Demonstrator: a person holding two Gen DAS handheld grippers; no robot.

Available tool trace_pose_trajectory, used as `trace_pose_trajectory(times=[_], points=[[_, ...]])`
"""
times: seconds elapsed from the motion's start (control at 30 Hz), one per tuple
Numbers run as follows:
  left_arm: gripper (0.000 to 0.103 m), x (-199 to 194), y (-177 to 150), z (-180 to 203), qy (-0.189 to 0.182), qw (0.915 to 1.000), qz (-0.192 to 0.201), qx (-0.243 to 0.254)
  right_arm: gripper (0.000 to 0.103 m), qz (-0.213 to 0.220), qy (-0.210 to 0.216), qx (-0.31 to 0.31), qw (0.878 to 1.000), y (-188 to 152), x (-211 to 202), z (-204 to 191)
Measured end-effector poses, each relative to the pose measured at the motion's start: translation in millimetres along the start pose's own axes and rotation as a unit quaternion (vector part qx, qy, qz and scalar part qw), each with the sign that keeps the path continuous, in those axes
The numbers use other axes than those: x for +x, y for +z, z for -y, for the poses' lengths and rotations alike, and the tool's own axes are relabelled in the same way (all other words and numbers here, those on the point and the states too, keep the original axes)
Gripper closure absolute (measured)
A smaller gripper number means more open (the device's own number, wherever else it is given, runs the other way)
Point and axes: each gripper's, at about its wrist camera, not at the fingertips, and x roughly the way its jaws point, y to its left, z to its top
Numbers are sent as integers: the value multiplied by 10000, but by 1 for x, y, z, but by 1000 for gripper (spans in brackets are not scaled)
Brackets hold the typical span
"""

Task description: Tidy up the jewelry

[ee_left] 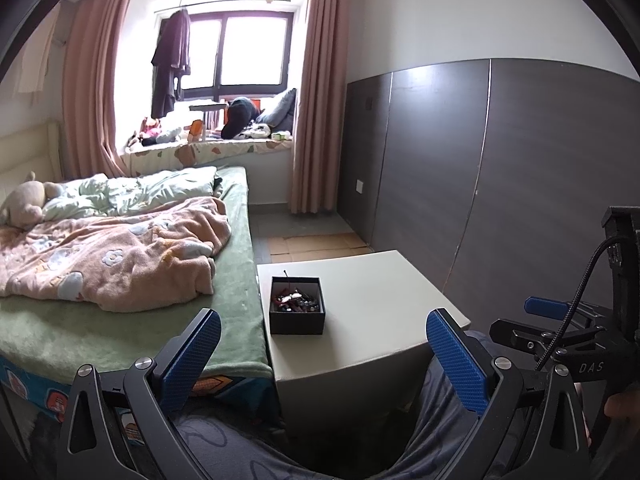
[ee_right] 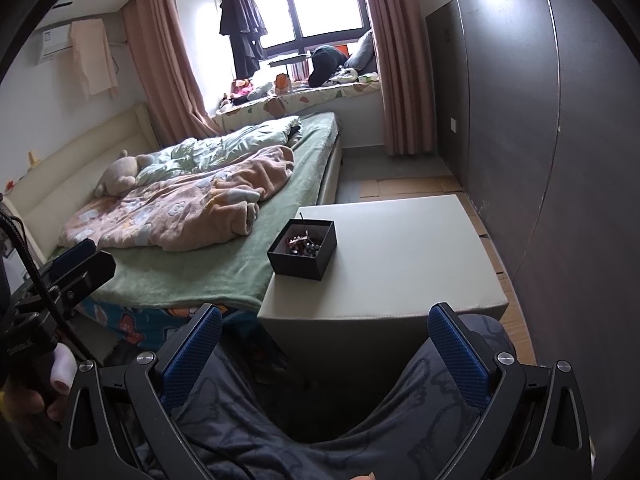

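A small black box (ee_left: 297, 315) full of tangled jewelry stands on the left part of a white square table (ee_left: 380, 312). It also shows in the right wrist view (ee_right: 302, 249) on the same table (ee_right: 408, 252). My left gripper (ee_left: 323, 332) is open and empty, held back from the table's near edge. My right gripper (ee_right: 325, 328) is open and empty too, in front of the table's near edge. The right gripper shows at the right of the left wrist view (ee_left: 560, 320), and the left gripper at the left of the right wrist view (ee_right: 68, 264).
A bed (ee_left: 132, 240) with a pink blanket and green sheet lies against the table's left side. A dark panelled wall (ee_left: 500, 168) runs along the right. The person's lap in grey trousers (ee_right: 320, 412) is below the grippers. Cardboard covers the floor (ee_left: 316, 244) beyond the table.
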Motion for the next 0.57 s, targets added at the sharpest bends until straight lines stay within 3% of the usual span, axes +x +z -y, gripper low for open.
trace_pose_trajectory(times=[0.57], points=[[0, 1, -6, 9, -47, 9999, -50, 98, 0, 14, -28, 41, 10000, -2, -5, 2]])
